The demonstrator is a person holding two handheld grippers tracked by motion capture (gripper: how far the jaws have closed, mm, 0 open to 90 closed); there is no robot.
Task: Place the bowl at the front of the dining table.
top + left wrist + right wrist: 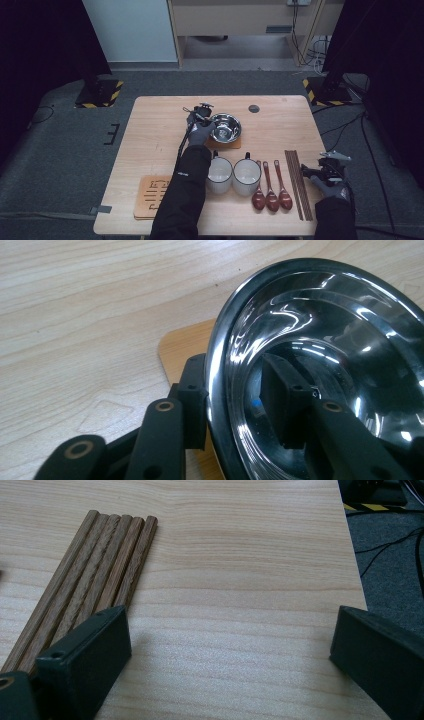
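Note:
A shiny steel bowl (226,127) (325,315) sits on a wooden coaster (223,145) (182,345) at the table's middle back. My left gripper (202,114) (235,375) straddles the bowl's left rim, one jaw outside against the rim and the other inside the bowl. A gap shows between the inner jaw and the bowl's wall, so the jaws are open. My right gripper (327,167) (227,630) rests low over bare table at the right edge, jaws wide open and empty, just right of several wooden chopsticks (298,182) (95,575).
Two white mugs (219,175) (246,176) stand side by side near the front, with three dark red spoons (271,192) to their right. A slatted wooden coaster (150,195) lies at the front left. The table's right edge (357,575) is close to my right gripper.

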